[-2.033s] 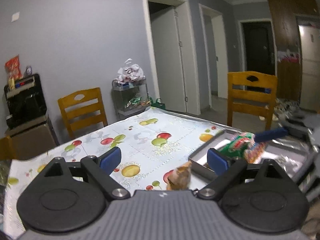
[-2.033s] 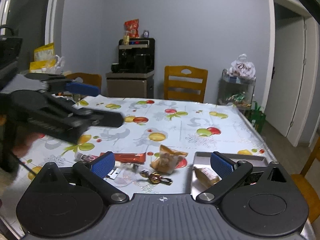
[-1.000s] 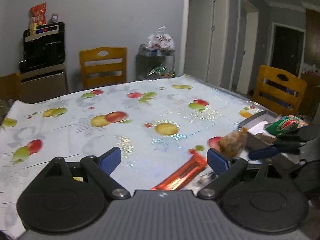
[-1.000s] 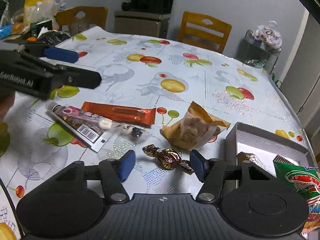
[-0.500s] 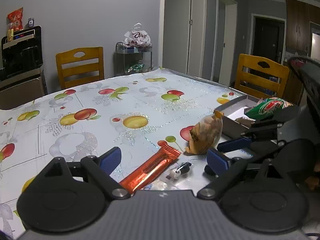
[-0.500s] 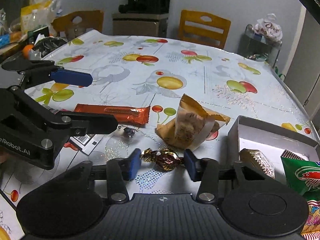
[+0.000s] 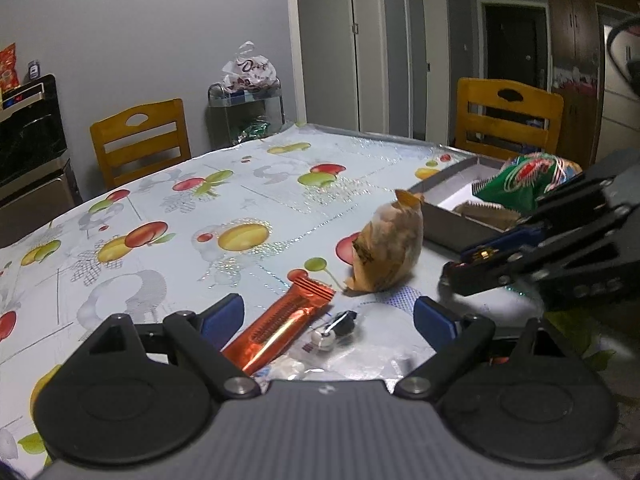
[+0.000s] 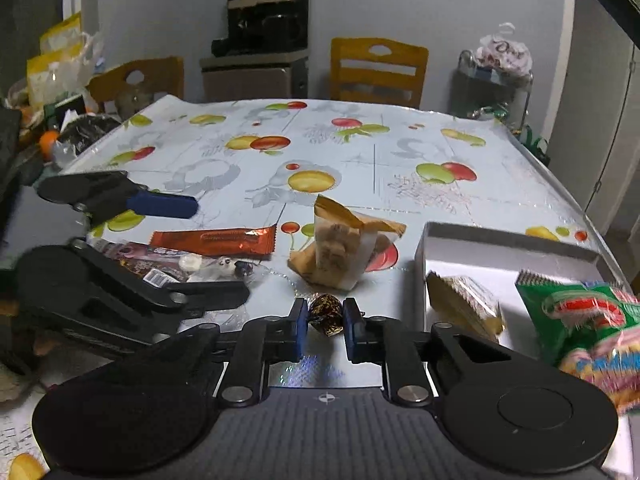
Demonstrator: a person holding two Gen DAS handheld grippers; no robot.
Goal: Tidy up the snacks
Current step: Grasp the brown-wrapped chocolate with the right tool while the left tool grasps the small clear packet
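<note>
My right gripper (image 8: 325, 316) is closing tight on a brown foil-wrapped candy (image 8: 326, 310), held just above the table next to the grey box (image 8: 500, 252). A green snack bag (image 8: 580, 308) and a gold-wrapped cake (image 8: 464, 300) lie in the box. My left gripper (image 7: 328, 316) is wide, closing slightly. An orange bar (image 7: 280, 324) and a small wrapped sweet (image 7: 334, 330) lie on the table between its fingers, untouched. A brown paper snack pack (image 7: 390, 252) stands beside the box (image 7: 444, 224). The right gripper (image 7: 464, 264) shows at the right of the left wrist view.
A printed tube (image 8: 148, 264) lies next to the orange bar (image 8: 212, 240). Wooden chairs (image 8: 378, 70) stand around the fruit-patterned tablecloth (image 8: 360, 152). Bags and clutter (image 8: 60, 92) crowd the far left edge. A wire rack (image 7: 244, 116) stands by the wall.
My right gripper closed from half open onto the foil candy and lifted it a little. The left gripper moved in over the orange bar and small sweet and rolled slightly.
</note>
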